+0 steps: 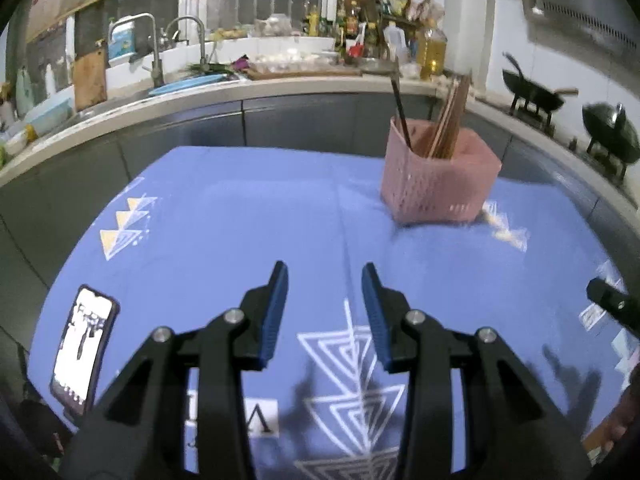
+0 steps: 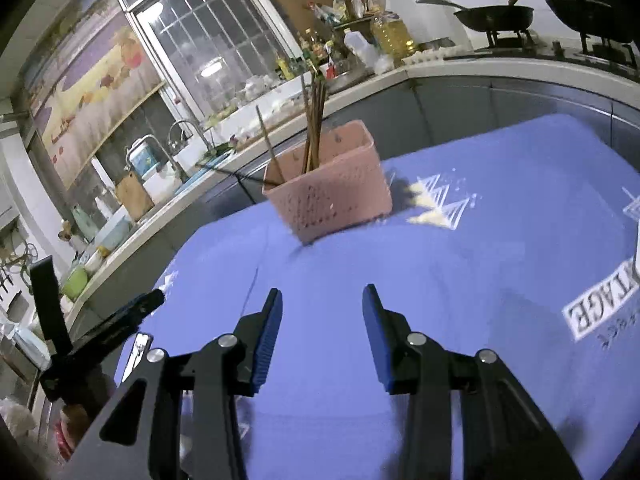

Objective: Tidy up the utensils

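Chopsticks (image 1: 448, 120) are standing bunched in one pink basket (image 1: 438, 188), upper right of the left view, too blurred to count. The left claw (image 1: 325, 312) and right claw (image 2: 322, 334) are both hovering wide and empty over the blue-clothed table (image 1: 240, 220). One phone (image 1: 82, 346) is lying lower left. A kitchen counter (image 1: 224, 92) is curving behind.

Left tongs (image 1: 325, 280) and right tongs (image 2: 322, 306) both gape wide, gripping nothing.
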A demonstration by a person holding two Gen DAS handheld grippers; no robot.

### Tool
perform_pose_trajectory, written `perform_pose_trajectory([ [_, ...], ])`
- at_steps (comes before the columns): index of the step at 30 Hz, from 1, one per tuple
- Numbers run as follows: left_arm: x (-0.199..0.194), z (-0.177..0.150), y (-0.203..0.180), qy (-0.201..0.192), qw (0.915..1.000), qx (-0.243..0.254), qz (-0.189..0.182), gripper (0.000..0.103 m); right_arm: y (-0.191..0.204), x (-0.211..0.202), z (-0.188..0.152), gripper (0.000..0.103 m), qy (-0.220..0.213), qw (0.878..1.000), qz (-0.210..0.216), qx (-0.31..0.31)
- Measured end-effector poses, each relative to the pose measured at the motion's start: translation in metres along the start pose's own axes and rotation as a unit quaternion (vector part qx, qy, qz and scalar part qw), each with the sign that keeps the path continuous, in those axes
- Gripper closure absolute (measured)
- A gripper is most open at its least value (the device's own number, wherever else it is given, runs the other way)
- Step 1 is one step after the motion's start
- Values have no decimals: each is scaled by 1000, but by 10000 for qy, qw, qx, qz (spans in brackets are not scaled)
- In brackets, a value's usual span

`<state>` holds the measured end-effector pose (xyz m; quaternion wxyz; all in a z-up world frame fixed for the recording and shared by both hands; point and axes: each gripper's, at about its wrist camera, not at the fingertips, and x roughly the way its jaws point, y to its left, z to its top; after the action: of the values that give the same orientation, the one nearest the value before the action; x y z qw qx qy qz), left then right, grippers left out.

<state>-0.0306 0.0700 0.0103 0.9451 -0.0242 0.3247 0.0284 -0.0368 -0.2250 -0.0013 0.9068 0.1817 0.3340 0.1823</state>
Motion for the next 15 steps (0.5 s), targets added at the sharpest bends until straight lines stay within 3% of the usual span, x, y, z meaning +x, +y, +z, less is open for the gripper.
perform_pose_trajectory([
  [9,-14,-2,-18,-119,9997,185,-87,66,40,-10,-17,59,-78,9984,138,-548],
  [12,-18,-1,-23,-162,9995,248,-79,49,43,-12,-18,56,-90,9981,173,-579],
  [15,-21,-2,-29,-216,9992,336,-59,47,41,-11,-17,55,-53,9985,203,-510],
])
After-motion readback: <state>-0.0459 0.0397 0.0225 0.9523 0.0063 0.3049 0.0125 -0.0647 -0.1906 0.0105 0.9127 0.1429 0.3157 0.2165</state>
